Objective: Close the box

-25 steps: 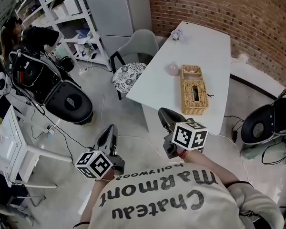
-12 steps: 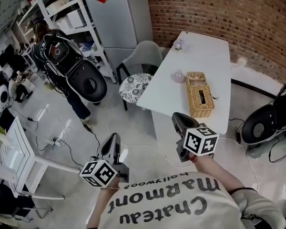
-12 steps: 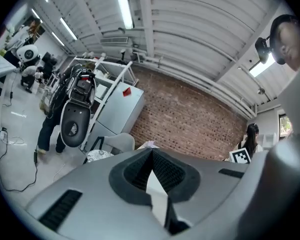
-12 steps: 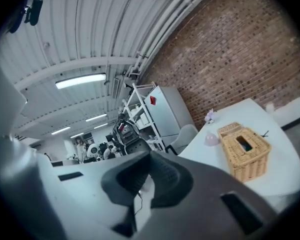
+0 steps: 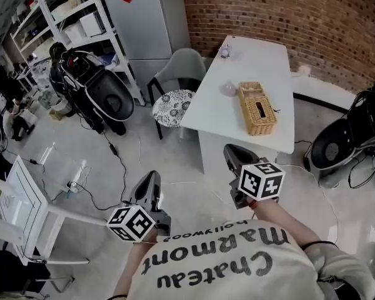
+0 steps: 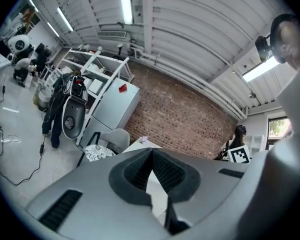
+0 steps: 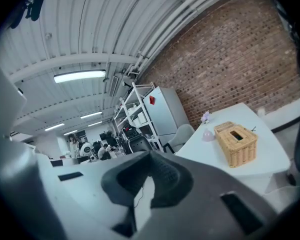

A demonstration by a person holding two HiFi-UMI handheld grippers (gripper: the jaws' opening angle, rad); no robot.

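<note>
A wicker box [image 5: 257,111] with a slot in its top stands on a white table [image 5: 262,61], near the table's front end. The right gripper view shows the same box [image 7: 235,143], well ahead of the jaws. My right gripper [image 5: 231,151] is held in the air just short of the table's near edge, shut and empty. My left gripper [image 5: 152,179] hangs over the floor further left, pointed past the table's left side, its fingers pressed together on nothing. In the gripper views each gripper's own tips, left [image 6: 152,153] and right [image 7: 150,156], meet.
A small pink round thing [image 5: 228,90] lies left of the box, and a small purple thing [image 5: 224,51] sits at the table's far end. A grey chair [image 5: 182,67] and a patterned stool [image 5: 174,107] stand left of the table. Black gear [image 5: 97,89] and shelves lie further left; a black seat [image 5: 340,144] sits at the right.
Both grippers have moved forward towards the table and slightly up. The box stands further from the right gripper's jaws in its view. The black gear at the left has shifted in the view.
</note>
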